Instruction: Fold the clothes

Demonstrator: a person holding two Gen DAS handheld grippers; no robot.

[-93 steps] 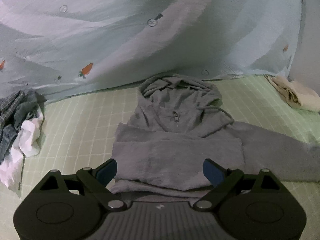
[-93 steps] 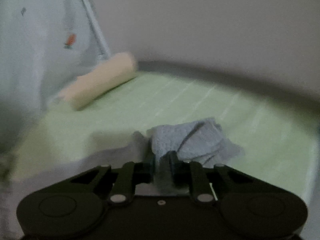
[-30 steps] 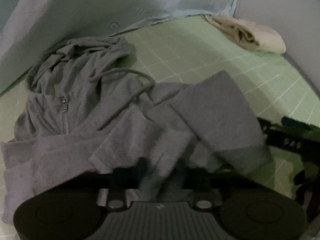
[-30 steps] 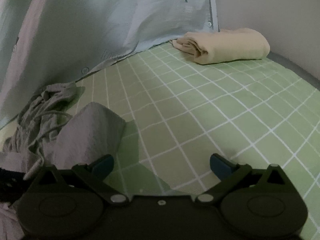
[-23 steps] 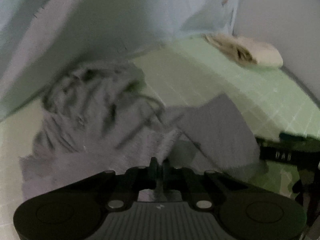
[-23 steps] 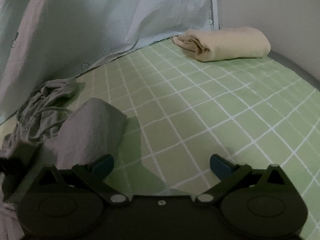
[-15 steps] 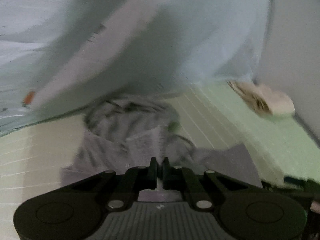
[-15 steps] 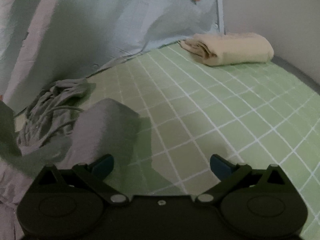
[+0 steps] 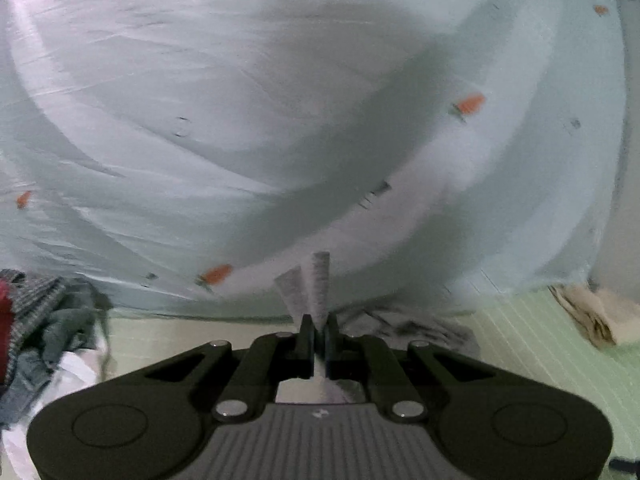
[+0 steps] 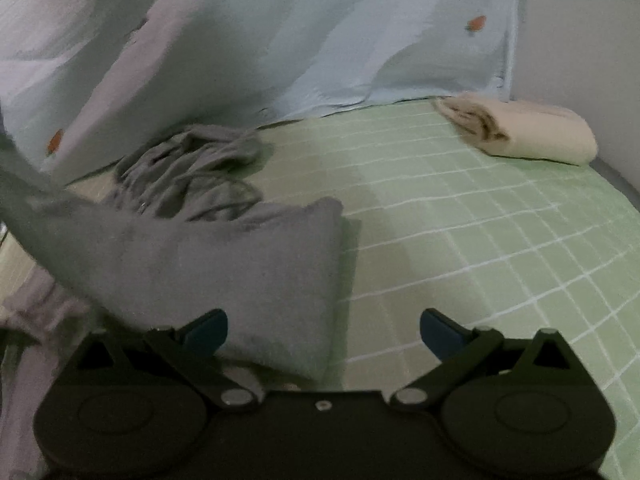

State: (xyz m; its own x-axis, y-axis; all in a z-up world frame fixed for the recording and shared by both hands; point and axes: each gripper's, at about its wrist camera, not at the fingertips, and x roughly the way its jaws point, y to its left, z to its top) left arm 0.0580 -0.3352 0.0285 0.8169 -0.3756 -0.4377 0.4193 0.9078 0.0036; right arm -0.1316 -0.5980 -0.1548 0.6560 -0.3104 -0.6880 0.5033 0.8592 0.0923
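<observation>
Grey hoodie point(image 10: 224, 248) on green checked bed point(image 10: 460, 240), part-folded | left gripper point(image 9: 318, 336) clenched on a hoodie edge, lifted | right gripper point(image 10: 324, 326) released, beside sleeve | done: cream bundle point(image 10: 532, 136) folded | left: hood, final folds, clothes pile point(image 9: 48, 340)

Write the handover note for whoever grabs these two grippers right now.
Left gripper: shut on a strip of the grey fleece hoodie, lifted above the bed.
Right gripper: open, empty, low over the green checked bedsheet beside the hoodie's folded sleeve.
Hoodie: hood bunched toward the pale blue carrot-print sheet; one sleeve laid across the body.
Done: a cream folded garment lies at the far corner.
Left: finish the hoodie's fold, then the pile of mixed clothes on the left.
</observation>
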